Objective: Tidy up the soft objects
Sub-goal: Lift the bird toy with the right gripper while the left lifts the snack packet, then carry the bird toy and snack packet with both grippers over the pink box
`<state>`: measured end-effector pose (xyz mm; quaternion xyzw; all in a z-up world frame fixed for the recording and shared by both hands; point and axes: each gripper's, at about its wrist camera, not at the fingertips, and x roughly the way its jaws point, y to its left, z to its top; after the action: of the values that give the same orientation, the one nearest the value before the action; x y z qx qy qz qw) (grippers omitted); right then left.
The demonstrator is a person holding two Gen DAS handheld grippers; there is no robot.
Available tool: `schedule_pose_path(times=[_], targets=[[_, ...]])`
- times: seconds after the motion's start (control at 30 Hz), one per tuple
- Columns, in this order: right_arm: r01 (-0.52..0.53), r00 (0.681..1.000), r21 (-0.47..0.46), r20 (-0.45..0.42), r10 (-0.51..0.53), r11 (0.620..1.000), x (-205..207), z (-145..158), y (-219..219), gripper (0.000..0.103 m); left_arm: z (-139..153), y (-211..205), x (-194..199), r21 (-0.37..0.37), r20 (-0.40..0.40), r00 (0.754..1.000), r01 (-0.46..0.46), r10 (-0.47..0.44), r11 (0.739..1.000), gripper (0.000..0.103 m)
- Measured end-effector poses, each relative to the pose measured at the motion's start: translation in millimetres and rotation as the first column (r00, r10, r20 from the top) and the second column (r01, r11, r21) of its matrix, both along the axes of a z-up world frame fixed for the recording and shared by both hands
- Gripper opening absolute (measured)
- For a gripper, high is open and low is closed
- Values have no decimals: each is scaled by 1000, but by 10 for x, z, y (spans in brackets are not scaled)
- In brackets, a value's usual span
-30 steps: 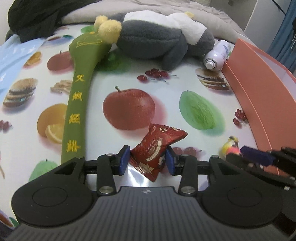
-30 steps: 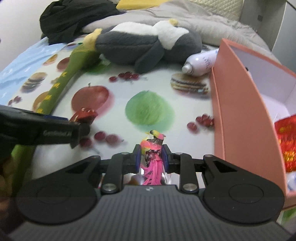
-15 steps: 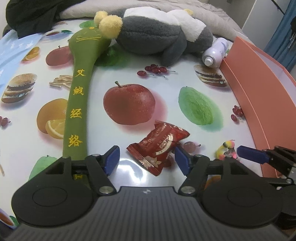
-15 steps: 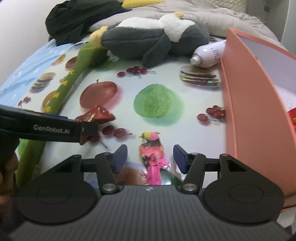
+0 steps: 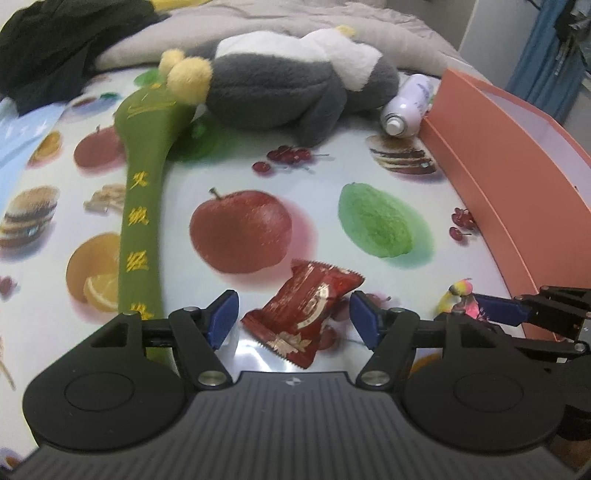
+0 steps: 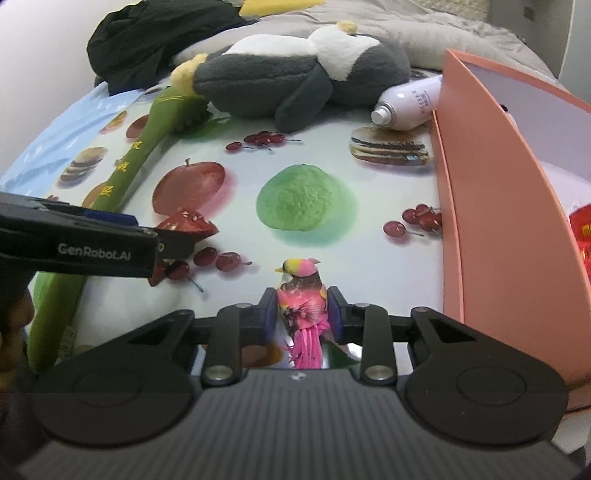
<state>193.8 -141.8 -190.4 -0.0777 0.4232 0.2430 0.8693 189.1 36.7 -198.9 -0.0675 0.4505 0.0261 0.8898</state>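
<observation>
Fruit and burger prints cover the glossy tablecloth (image 5: 317,162) that everything lies on, with a grey bedcover (image 6: 436,33) and a heap of black clothing (image 6: 147,33) behind it.

Nearest in the left wrist view, the left gripper (image 5: 293,316) has its blue pads spread wide. A red snack packet (image 5: 306,308) lies flat on the cloth between them, touching neither pad; its gold print is too blurred to read. From the right wrist view the side of this gripper carries the white lettering "GenRobot.AI".

The right gripper (image 6: 301,314) pinches a small pink toy bird (image 6: 303,299) by its body, both pads pressed against its sides. The yellow and pink head stands up above the fingers and the pink tail feathers hang down between them.

Just to the right stands an orange box (image 6: 491,221) with a pale inside, where something red with yellow print (image 6: 581,236) shows at the edge.

To the left a long green plush stick (image 5: 142,206) runs away from the grippers, bearing yellow embroidered Chinese characters that I cannot make out surely. Its head reaches a grey and white plush penguin (image 5: 295,85) with yellow feet, lying on its side at the far end. Beside the penguin a white spray can (image 6: 406,105) lies tipped against the box corner; its label text is unreadable.
</observation>
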Motion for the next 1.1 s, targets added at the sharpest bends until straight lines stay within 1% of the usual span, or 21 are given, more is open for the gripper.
schedule_pose_path(times=[0.07,0.17,0.27,0.33,0.37,0.63,0.83,1.1], targets=[[3,1000,8,-12,-3,1000,-5,-9,-25,32,-9,-29,24,13,13,1000,18,-19,1000,72],[3,1000,6,-15,-3,1000,-28,-18,-29,32,-48,-68,65,26,11,999,39,-39,999,70],[11,1000,13,-17,-10,1000,-36,-5,-45,32,-80,-86,97,42,14,999,47,-47,998,58],[15,1000,14,-15,-14,1000,-45,12,-54,32,-96,-92,114,49,7,999,42,-43,998,42],[17,1000,16,-15,-17,1000,-51,27,-62,32,-94,-91,119,47,3,999,37,-37,998,40],[40,999,54,-14,-40,998,-111,183,-129,32,89,-122,-3,27,25,1000,-3,2,1000,39],[56,998,68,15,-57,996,-224,369,-143,32,265,-134,-163,-22,27,999,-27,28,999,39],[75,995,93,64,-82,993,-271,639,-185,32,549,-145,-241,-48,60,998,-22,25,999,38]])
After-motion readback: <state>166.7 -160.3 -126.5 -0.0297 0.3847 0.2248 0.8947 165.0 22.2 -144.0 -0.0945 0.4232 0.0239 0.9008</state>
